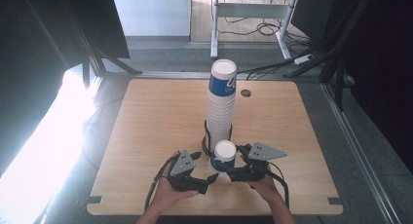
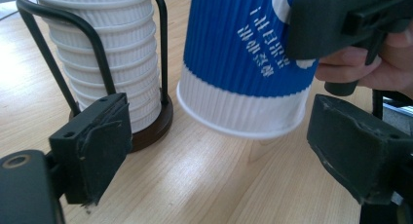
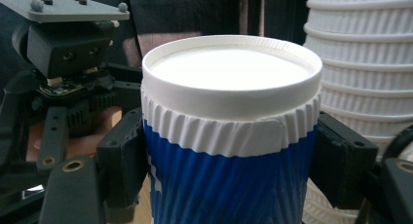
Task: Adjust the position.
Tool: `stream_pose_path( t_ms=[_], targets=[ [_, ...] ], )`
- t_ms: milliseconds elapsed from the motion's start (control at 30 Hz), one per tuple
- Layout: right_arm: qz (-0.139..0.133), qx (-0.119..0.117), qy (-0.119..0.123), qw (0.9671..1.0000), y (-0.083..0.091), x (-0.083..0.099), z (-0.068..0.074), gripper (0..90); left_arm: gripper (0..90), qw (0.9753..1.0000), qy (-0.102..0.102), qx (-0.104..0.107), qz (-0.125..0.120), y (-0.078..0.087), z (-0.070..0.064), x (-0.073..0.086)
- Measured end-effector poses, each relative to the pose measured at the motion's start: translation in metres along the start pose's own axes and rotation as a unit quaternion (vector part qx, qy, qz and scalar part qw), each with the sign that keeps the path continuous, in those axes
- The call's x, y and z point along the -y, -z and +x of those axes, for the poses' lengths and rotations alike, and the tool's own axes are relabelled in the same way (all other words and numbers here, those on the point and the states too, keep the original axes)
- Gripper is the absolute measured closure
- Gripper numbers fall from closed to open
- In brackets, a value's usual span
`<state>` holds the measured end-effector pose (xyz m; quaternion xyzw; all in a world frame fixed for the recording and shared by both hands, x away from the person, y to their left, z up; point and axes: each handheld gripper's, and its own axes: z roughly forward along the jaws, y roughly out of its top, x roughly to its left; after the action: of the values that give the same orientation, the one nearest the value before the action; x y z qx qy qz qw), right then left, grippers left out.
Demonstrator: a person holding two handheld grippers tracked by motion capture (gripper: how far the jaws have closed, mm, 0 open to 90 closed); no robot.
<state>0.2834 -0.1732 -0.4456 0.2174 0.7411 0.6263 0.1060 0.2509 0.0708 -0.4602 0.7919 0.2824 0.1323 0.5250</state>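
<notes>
Two grippers over wooden table (image 1: 146,136): right gripper (image 1: 237,166) clamps cup (image 1: 223,156); left gripper (image 1: 210,179) jaws apart.

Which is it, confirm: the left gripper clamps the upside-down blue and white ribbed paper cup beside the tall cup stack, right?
Wrong gripper. The right gripper clamps the upside-down blue and white ribbed paper cup beside the tall cup stack, as the right gripper view shows; the left gripper stands open.

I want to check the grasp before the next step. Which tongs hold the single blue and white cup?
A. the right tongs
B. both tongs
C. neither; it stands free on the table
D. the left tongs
A: in the right gripper view the right tongs press both sides of the cup, while the left tongs stand open below it.
</notes>
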Motion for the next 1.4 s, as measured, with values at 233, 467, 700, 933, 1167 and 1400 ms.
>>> stream_pose_path(
  t_ms=[233,467,700,933,1167,1400],
  targets=[
    [-0.001,-0.007,-0.001,1.0000,-0.008,0.003,0.007,24.5,9.0,0.9999,-0.012,0.007,0.005,-0.011,-0.006,-0.002],
    [-0.003,-0.011,0.000,0.9999,-0.011,0.002,0.012,24.5,12.5,0.9998,-0.020,-0.001,0.000,-0.016,-0.010,-0.002],
    [0.002,-0.011,0.000,0.9999,-0.012,0.003,0.011,24.0,18.3,0.9997,-0.024,-0.003,-0.003,-0.016,-0.010,-0.002],
    [0.011,-0.012,-0.004,0.9999,-0.012,0.003,0.009,22.9,20.2,0.9994,-0.033,-0.006,0.001,-0.017,-0.010,-0.001],
    [0.011,-0.013,-0.003,0.9998,-0.012,0.004,0.009,22.0,20.5,0.9989,-0.045,-0.012,0.005,-0.016,-0.011,-0.001],
    [0.002,-0.014,-0.010,0.9999,-0.008,0.002,0.008,21.8,20.4,0.9984,-0.054,-0.016,0.009,-0.015,-0.011,-0.002]
  ],
)
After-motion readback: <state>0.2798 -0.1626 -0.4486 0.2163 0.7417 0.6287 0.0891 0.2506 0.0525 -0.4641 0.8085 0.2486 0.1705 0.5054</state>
